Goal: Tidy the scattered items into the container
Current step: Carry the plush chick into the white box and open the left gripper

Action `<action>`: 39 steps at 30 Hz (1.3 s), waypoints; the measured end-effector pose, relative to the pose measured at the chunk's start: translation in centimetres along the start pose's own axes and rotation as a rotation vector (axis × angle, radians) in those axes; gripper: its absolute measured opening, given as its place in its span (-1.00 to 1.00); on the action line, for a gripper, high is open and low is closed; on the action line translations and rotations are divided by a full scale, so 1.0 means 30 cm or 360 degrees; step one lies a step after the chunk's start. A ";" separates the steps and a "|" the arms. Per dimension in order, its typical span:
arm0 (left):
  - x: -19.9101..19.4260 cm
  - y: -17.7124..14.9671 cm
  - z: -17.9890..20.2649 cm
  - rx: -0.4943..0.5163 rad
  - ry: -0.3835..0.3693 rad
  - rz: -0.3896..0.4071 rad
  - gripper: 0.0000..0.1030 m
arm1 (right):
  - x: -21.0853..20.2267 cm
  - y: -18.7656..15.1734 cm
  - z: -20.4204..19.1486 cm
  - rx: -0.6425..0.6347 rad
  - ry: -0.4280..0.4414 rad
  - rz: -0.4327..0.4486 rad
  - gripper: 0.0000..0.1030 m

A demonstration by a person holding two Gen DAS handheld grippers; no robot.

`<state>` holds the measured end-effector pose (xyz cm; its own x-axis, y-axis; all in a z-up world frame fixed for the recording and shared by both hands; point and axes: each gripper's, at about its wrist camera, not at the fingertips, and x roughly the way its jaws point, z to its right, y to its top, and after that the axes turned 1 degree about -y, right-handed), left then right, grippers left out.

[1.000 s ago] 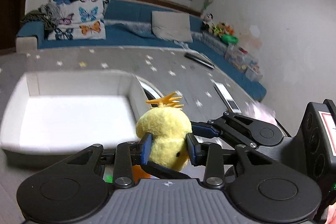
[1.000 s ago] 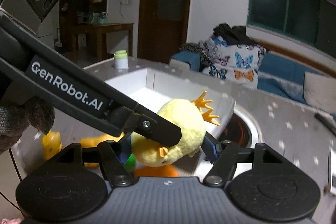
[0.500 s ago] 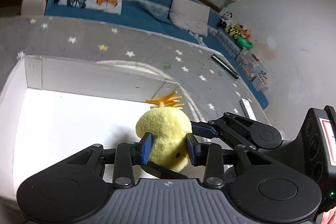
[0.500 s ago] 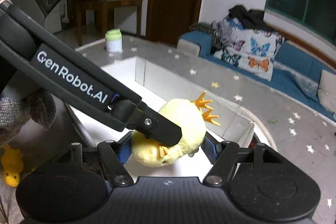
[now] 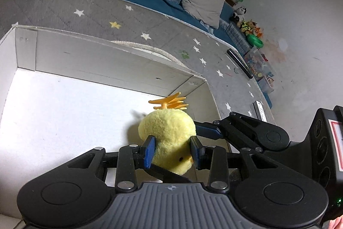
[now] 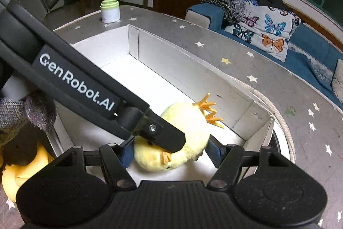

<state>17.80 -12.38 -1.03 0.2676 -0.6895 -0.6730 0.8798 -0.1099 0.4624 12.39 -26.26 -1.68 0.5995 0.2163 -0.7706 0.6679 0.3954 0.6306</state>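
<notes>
A yellow plush chick (image 5: 169, 132) with an orange crest is held between the blue pads of my left gripper (image 5: 172, 152) and of my right gripper (image 6: 169, 152), both shut on it from crossing sides. It also shows in the right wrist view (image 6: 182, 128). The chick hangs low inside the white cardboard box (image 5: 107, 61), near its right end wall (image 6: 257, 128); whether it touches the box floor I cannot tell. The left gripper's black finger crosses the chick's face in the right wrist view.
The box stands on a grey table with star print (image 5: 85, 10). A yellow rubber duck (image 6: 23, 169) lies outside the box at the left. A white jar with green lid (image 6: 110, 10) stands beyond the box. A black remote (image 5: 239, 65) lies far right.
Both grippers carried the chick from beside the box, over its wall, and down into it. Both remain shut on the chick.
</notes>
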 end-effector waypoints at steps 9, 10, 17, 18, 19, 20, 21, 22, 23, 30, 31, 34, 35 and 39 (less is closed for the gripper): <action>0.039 0.000 -0.007 -0.0027 -0.0009 -0.0034 -0.29 | 0.000 -0.007 0.011 0.0008 -0.0023 -0.0013 0.35; 0.038 -0.001 -0.006 -0.0026 -0.0009 -0.0032 -0.29 | -0.002 -0.007 0.013 0.0005 -0.0029 -0.0014 0.35; 0.015 0.006 0.010 -0.0032 -0.0008 0.0007 -0.29 | -0.046 -0.019 0.025 0.0053 -0.0035 0.0025 0.42; 0.009 0.006 0.015 -0.0024 0.0001 0.0017 -0.29 | -0.055 -0.019 0.025 0.0053 -0.0040 0.0041 0.44; 0.000 0.004 0.021 -0.0013 0.0009 0.0029 -0.29 | -0.065 -0.020 0.025 0.0053 -0.0049 0.0058 0.47; -0.010 0.002 0.028 -0.0003 0.0014 0.0042 -0.29 | -0.077 -0.021 0.023 0.0049 -0.0063 0.0076 0.47; -0.021 -0.001 0.035 0.0007 0.0015 0.0055 -0.29 | -0.088 -0.024 0.022 0.0047 -0.0074 0.0090 0.47; -0.032 -0.004 0.042 0.0016 0.0016 0.0068 -0.29 | -0.100 -0.026 0.021 0.0048 -0.0085 0.0107 0.47; -0.043 -0.007 0.050 0.0025 0.0015 0.0080 -0.29 | -0.116 -0.029 0.022 0.0057 -0.0094 0.0129 0.48; -0.121 -0.052 0.115 0.0113 0.0034 0.0158 -0.29 | -0.245 -0.072 0.008 0.0126 -0.0123 0.0292 0.49; -0.134 -0.063 0.123 0.0123 0.0034 0.0171 -0.29 | -0.265 -0.081 0.003 0.0130 -0.0129 0.0317 0.50; -0.176 -0.102 0.144 0.0150 0.0039 0.0211 -0.29 | -0.324 -0.108 -0.012 0.0142 -0.0149 0.0393 0.52; -0.188 -0.115 0.150 0.0160 0.0042 0.0223 -0.29 | -0.343 -0.117 -0.017 0.0146 -0.0155 0.0418 0.55; -0.240 -0.178 0.176 0.0197 0.0064 0.0268 -0.29 | -0.407 -0.165 -0.051 0.0148 -0.0150 0.0493 0.57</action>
<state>9.10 -10.60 4.40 0.4243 -0.6766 -0.6018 0.7672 -0.0845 0.6359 1.11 -29.50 4.46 0.8155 0.2284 -0.5318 0.4822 0.2398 0.8426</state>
